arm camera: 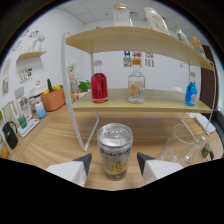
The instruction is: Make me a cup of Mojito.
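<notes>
The gripper (pixel 114 162) is positioned with its fingers spread wide. A sealed drink can (pixel 115 150) stands upright on the counter (pixel 55 145) between them, with a gap visible at each side (no contact yet). Its pull tab appears unopened. An empty clear glass (pixel 182 145) stands just beside the can, to the right. The red bottle (pixel 99 86), the clear bottle (pixel 136 86) and the blue bottle (pixel 190 94) rest on the shelf (pixel 145 105) beyond. Judged status: early stage; nothing poured, all mixing steps remain.
</notes>
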`<state>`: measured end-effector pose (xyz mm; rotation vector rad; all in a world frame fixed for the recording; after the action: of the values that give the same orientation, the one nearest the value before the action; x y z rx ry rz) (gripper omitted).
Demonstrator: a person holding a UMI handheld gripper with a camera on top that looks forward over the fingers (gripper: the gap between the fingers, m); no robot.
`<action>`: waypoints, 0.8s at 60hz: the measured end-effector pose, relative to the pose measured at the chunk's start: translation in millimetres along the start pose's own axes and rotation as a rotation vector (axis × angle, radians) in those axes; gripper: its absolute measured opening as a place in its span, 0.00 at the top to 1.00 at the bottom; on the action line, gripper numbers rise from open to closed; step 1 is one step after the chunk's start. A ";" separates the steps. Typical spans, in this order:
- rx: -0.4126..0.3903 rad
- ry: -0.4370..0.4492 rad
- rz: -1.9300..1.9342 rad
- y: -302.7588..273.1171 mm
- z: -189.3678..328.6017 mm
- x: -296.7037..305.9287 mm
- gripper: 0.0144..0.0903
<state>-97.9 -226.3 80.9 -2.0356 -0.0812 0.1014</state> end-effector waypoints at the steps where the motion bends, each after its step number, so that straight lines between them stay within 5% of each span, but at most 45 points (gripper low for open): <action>1: -0.003 0.001 -0.001 -1.7 -4.7 -0.1 0.08; 25: -0.069 0.096 0.012 -9.1 -140.3 40.6 0.06; 48: -0.144 0.151 0.006 3.0 -161.4 109.7 0.06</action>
<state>28.5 -359.8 146.5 -2.1802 0.0136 -0.0562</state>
